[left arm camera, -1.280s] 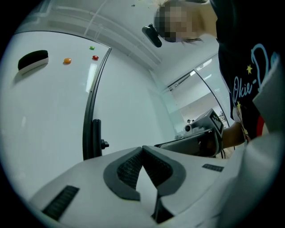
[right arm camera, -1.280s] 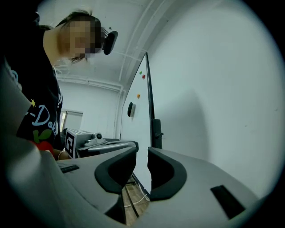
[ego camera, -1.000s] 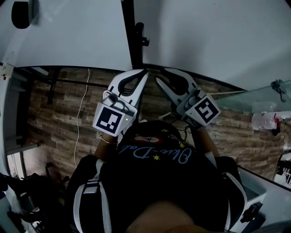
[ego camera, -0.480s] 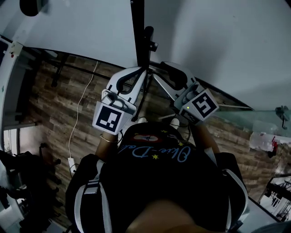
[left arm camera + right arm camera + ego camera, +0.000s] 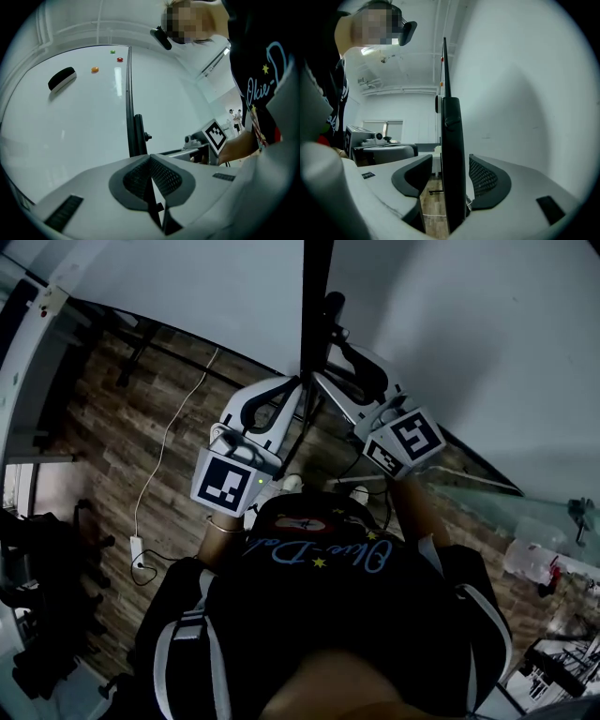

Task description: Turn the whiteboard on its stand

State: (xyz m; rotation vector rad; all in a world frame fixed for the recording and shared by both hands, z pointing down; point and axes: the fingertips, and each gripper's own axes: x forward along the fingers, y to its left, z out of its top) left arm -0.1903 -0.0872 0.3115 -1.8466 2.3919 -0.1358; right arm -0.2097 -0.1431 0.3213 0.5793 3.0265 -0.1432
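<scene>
Both right gripper jaws, just opened wider, flank the whiteboard edge.

The right gripper has just been opening its jaws, which now stand off either side of the whiteboard's black edge, and the board has swung, its edge shifting right in the head view with more floor showing at left.

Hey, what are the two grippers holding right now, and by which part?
Nothing is held. The right gripper has just been opening its jaws; they stand apart around the dark upright bar at the whiteboard edge, not pressing it. The left gripper is shut, empty.
</scene>
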